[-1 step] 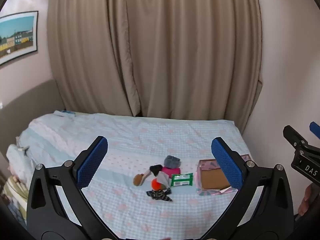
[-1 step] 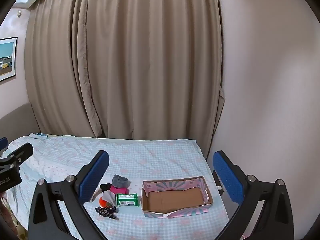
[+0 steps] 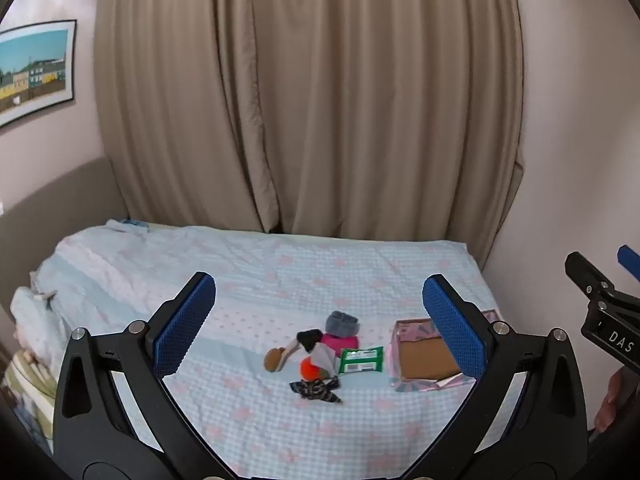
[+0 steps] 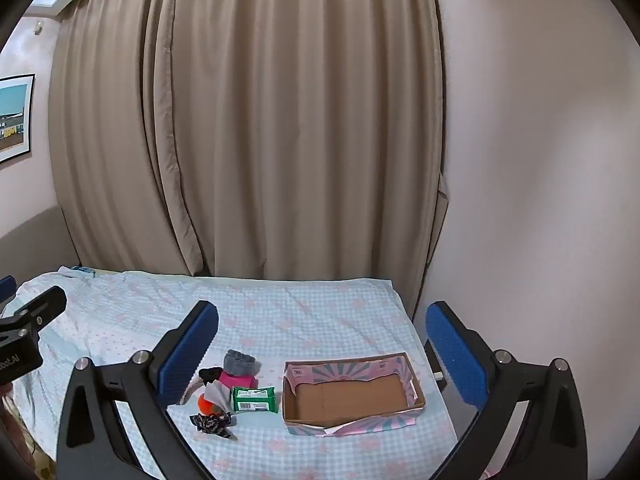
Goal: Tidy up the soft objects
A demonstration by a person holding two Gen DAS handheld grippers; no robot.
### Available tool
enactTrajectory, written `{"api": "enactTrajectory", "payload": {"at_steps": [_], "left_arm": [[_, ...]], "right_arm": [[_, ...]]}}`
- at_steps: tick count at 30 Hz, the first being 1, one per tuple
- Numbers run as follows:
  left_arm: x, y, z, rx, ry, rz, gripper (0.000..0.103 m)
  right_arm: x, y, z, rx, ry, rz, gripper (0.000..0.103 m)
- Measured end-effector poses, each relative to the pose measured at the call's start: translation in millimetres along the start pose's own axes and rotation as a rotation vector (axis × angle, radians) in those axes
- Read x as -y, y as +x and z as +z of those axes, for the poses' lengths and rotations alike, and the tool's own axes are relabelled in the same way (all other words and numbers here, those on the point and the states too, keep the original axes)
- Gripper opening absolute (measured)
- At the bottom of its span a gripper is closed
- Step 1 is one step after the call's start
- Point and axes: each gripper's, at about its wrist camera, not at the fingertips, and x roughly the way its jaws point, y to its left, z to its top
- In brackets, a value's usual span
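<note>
A small heap of soft things lies on the bed [image 3: 256,276]. It holds a grey rolled sock [image 3: 341,323], a pink piece [image 3: 340,341], a black piece [image 3: 309,337], a brown round item [image 3: 274,359], an orange ball [image 3: 308,369], a green wipes pack [image 3: 361,360] and a dark patterned cloth [image 3: 316,389]. Right of the heap stands a cardboard box [image 4: 340,420] with pink patterned walls and nothing inside. My left gripper [image 3: 319,278] hovers open, well short of the heap. Nothing is between the fingers of my open right gripper [image 4: 323,305], held back from the box.
Beige curtains [image 3: 312,100] hang behind the bed, and a plain wall [image 4: 540,200] runs close along its right side. A framed picture [image 3: 32,76] hangs on the left wall. Bunched bedding [image 3: 36,320] lies at the bed's left end. A hand [image 3: 610,400] shows at the right edge.
</note>
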Motion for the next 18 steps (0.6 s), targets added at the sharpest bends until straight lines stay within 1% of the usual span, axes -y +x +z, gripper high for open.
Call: {"api": "enactTrajectory", "payload": {"at_steps": [2, 4, 6, 8, 9, 12, 14, 18], "left_arm": [[-6, -6, -2, 0.028, -0.024, -0.011, 0.103], [-7, -7, 3, 0.025, -0.013, -0.002, 0.103], [-4, -1, 8, 0.011, 0.005, 0.007, 0.103], [0, 6, 5, 0.015, 0.014, 0.014, 0.103], [0, 3, 5, 0.026, 0.013, 0.017, 0.103], [0, 4, 7, 0.029, 0.017, 0.019, 0.103], [1, 4, 7, 0.03, 0.023, 0.024, 0.103], [3, 3, 5, 0.035, 0.024, 0.007, 0.103]], "right_arm": [[0, 0, 0, 0.002, 0.001, 0.003, 0.103], [-1, -1, 0, 0.003, 0.001, 0.004, 0.103], [-2, -1, 0, 0.003, 0.002, 0.007, 0.103], [1, 2, 0, 0.011, 0.003, 0.006, 0.103], [0, 2, 0, 0.011, 0.002, 0.006, 0.103], [4, 6, 4, 0.007, 0.0, 0.009, 0.103], [2, 3, 1, 0.006, 0.006, 0.003, 0.103], [1, 3, 4, 0.003, 0.002, 0.002, 0.103]]}}
